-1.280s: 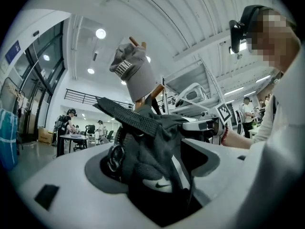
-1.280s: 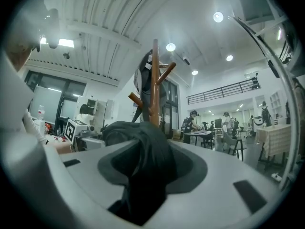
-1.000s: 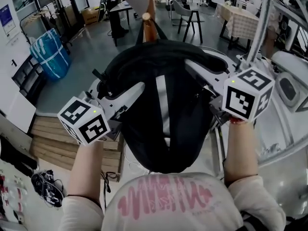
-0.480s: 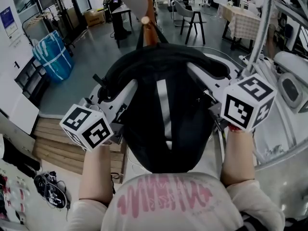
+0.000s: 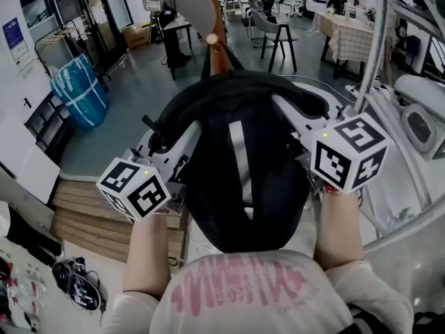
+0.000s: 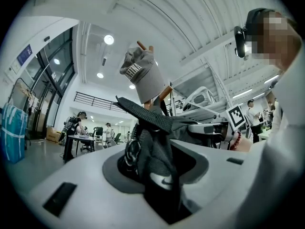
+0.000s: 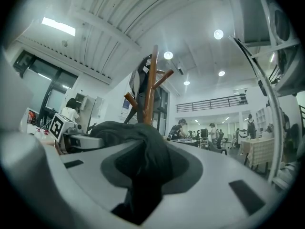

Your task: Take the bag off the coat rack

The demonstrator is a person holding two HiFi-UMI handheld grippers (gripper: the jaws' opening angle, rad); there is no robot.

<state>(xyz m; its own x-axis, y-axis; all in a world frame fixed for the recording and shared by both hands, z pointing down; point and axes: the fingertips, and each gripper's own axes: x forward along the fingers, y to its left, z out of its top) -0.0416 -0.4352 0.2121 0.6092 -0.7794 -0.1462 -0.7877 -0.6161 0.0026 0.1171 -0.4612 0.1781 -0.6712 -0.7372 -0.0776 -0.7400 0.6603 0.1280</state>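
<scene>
My main worry was the strap (image 5: 204, 60). It looked looped over a peg (image 5: 212, 39) of the coat rack (image 5: 220, 58) at the bag's 12 o'clock. I judged that a straight pull toward me would drag the rack over or jerk the cloth out of the grips instead of freeing it. The loop needed lifting up over the peg tip first.

The second risk was the hold itself. Both claws had only soft folds of cloth, not a handle, and a heavy bag could slide through once its weight came onto them. An uneven lift might also tip it into the grey garment (image 5: 186, 2) hanging higher on the rack.

The bag (image 5: 240, 172) hung dead centre in the head view, between my two claws. The left claw (image 6: 159, 173) had just been closing and was pinching a bunched fold of black cloth, with a small white logo caught in its mouth. It bit the bag's flank at about 8 o'clock. The right claw (image 7: 140, 190) had likewise just been closing and was clamped on a dark fold at the bag's 2 o'clock. From the left claw the bag's bulk lay toward 2 o'clock, and from the right claw toward 8 o'clock.
</scene>
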